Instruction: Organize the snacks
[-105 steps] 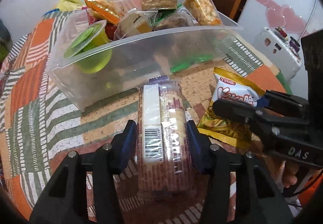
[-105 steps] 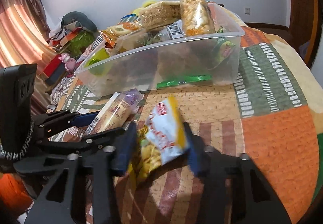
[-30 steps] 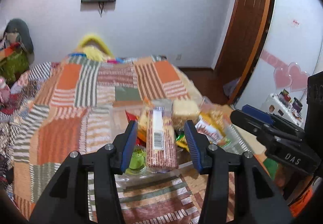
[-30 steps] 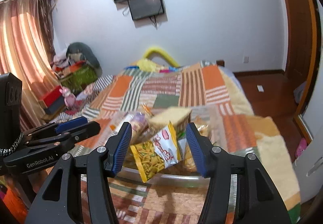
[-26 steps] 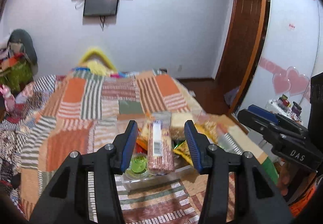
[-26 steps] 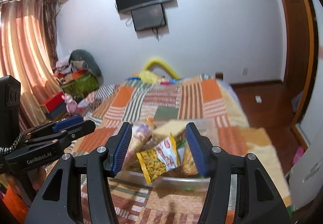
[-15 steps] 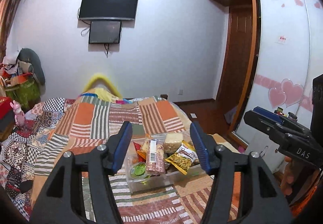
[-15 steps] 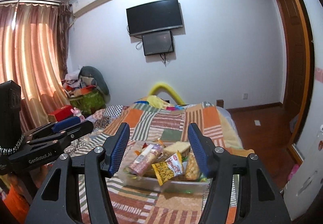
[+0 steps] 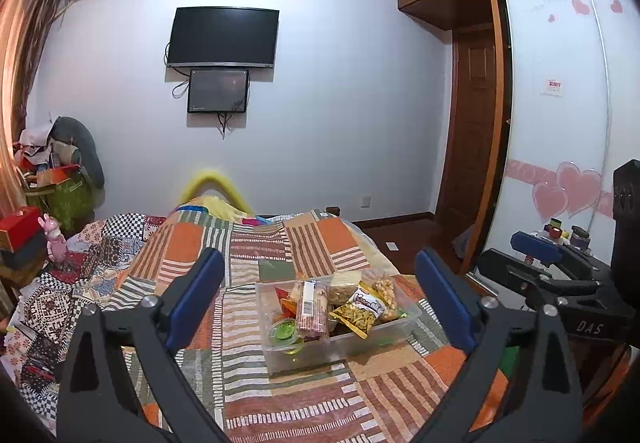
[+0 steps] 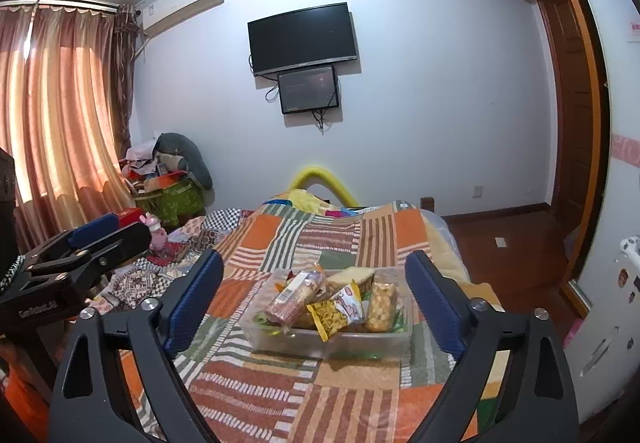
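Observation:
A clear plastic bin (image 9: pixel 400 327) sits on the patchwork bedspread, also in the right wrist view (image 10: pixel 352 343). It holds several snacks: a long biscuit pack (image 9: pixel 311 309) (image 10: pixel 294 299), a yellow chip bag (image 9: pixel 360 311) (image 10: pixel 338 311), a popcorn bag (image 10: pixel 381 307) and a green jelly cup (image 9: pixel 284 333). My left gripper (image 9: pixel 318 307) is open and empty, raised well back from the bin. My right gripper (image 10: pixel 314 303) is open and empty, equally far back. Each gripper shows in the other's view, the right one (image 9: pixel 536 251) and the left one (image 10: pixel 108 233).
The bedspread (image 9: pixel 280 255) covers a bed. A TV (image 9: pixel 223 37) hangs on the far wall. Clutter and bags (image 10: pixel 168 191) lie by the curtains at left. A wooden door (image 9: pixel 468 147) and a wardrobe with heart stickers (image 9: pixel 560 163) stand at right.
Both grippers let go of the biscuit pack and chip bag in the bin, opened wide, and pulled up and far back from it.

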The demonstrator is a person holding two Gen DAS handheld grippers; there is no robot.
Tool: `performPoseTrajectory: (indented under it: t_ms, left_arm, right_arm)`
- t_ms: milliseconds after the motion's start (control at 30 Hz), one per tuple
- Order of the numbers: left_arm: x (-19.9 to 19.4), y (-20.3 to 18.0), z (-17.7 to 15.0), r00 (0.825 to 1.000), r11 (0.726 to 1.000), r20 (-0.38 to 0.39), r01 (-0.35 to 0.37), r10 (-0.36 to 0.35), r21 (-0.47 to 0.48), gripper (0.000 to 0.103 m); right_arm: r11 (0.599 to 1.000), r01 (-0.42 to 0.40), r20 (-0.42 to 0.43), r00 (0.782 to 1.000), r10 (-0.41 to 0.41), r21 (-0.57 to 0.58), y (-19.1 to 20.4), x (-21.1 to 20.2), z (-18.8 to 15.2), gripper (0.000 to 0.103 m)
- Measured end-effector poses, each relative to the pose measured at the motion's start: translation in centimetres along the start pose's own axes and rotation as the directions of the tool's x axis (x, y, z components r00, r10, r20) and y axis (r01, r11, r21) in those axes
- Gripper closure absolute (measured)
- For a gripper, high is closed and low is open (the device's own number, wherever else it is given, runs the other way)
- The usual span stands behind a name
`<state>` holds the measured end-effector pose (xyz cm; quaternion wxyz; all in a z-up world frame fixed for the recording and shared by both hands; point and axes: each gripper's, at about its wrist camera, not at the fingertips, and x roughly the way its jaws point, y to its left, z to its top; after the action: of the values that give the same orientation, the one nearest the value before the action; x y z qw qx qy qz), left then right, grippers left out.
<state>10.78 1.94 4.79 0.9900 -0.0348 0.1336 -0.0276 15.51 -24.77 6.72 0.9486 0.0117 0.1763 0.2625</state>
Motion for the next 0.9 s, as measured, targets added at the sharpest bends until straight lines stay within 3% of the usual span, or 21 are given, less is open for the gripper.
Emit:
performPoseTrajectory:
  t_ms: [67, 300, 667, 900]
  left_arm:
    - [-0.2, -0.3, -0.1, 1.0, 1.0, 0.004, -0.005, 0.005, 0.009, 0.0]
    - [-1.0, -1.4, -0.7, 0.999, 0.998, 0.022, -0.026, 0.025, 0.056, 0.0]
    - [-1.0, -0.2, -0.8, 1.0, 1.0, 0.006, -0.025, 0.025, -0.013, 0.0]
    - [-1.1, -0.2, -0.9, 1.0, 1.0, 0.009, -0.026, 0.027, -0.007, 0.0]
  right_arm:
    - [1.0, 0.018, 0.009, 1.0, -0.018, -0.008, 0.2, -0.3, -0.1, 0.0]
    - [1.0, 0.031, 0.023, 0.999, -0.031, -0.005, 0.1, -1.3, -0.5, 0.0]
    - [0.999, 0.044, 0.026, 0.999, -0.044, -0.004, -0.1, -2.2, -1.3, 0.0]
    - [0.999, 0.047, 0.02, 0.999, -0.046, -0.016, 0.1, -2.2, -1.6, 0.0]
